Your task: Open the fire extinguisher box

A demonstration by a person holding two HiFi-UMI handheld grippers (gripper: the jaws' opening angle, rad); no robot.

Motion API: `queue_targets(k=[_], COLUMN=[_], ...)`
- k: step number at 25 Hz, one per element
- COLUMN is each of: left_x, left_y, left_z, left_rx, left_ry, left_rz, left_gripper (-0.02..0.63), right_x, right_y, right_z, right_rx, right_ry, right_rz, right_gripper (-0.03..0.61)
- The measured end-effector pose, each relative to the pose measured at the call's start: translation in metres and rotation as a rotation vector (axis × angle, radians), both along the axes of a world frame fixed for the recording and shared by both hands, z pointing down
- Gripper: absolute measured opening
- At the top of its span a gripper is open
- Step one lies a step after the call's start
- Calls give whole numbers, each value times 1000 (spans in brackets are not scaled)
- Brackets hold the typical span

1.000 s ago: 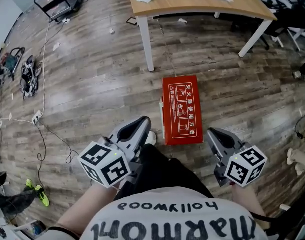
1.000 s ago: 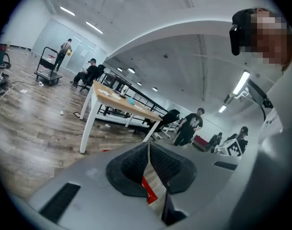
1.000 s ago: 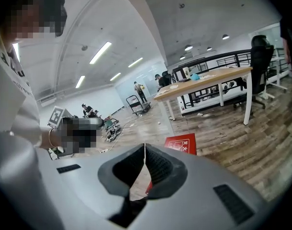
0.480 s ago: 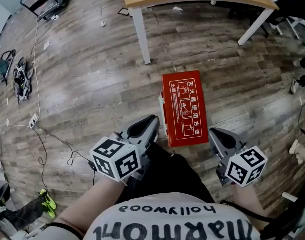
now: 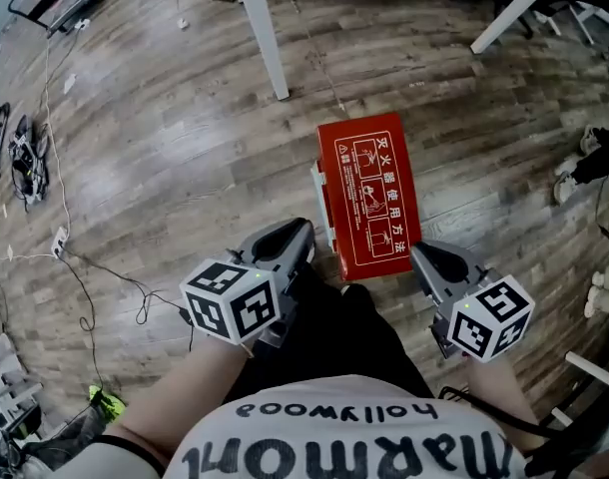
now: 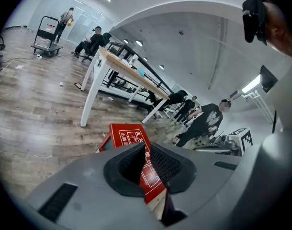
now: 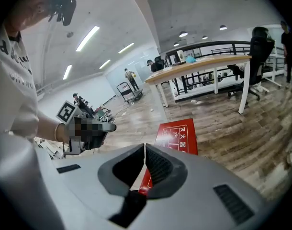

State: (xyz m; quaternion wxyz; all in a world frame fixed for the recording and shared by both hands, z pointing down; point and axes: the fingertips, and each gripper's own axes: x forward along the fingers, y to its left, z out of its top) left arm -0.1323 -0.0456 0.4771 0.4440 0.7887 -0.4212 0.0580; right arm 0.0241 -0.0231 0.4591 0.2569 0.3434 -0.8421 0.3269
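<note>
A red fire extinguisher box (image 5: 367,193) lies flat on the wooden floor, lid closed, white printed instructions facing up. My left gripper (image 5: 297,234) hangs just left of the box's near end, jaws shut with nothing between them. My right gripper (image 5: 422,254) hovers at the box's near right corner, also shut and empty. In the left gripper view the box (image 6: 126,136) shows just past the closed tips of the left gripper (image 6: 146,148). In the right gripper view the box (image 7: 178,132) lies ahead of the right gripper (image 7: 145,146).
A wooden table with white legs (image 5: 262,38) stands just beyond the box. Cables and a power strip (image 5: 57,241) trail over the floor at left. Several people (image 6: 203,121) stand and sit in the background. My dark trouser leg (image 5: 329,337) is between the grippers.
Both grippers have sunk toward the floor and come nearer the box's near end. The box now sits higher and larger in the head view. Both jaws stay shut.
</note>
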Motion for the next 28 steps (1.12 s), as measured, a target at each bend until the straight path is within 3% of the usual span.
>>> queue_targets(k=[8, 15, 20, 28], left_x=[-9, -2, 15, 31], left_y=[-11, -12, -10, -27], left_z=[37, 65, 81, 134], left_rx=[-80, -155, -237, -334], left_ry=[-4, 53, 161, 217], left_rz=[59, 109, 174, 218], left_gripper=[17, 20, 154, 199], right_x=[-9, -15, -17, -4], right_y=[-2, -4, -10, -15], right_z=[24, 47, 53, 65], right_rx=[-64, -107, -125, -163], right_ry=[-4, -7, -13, -16], right_rz=[4, 13, 38, 90], right_gripper=[12, 11, 11, 11])
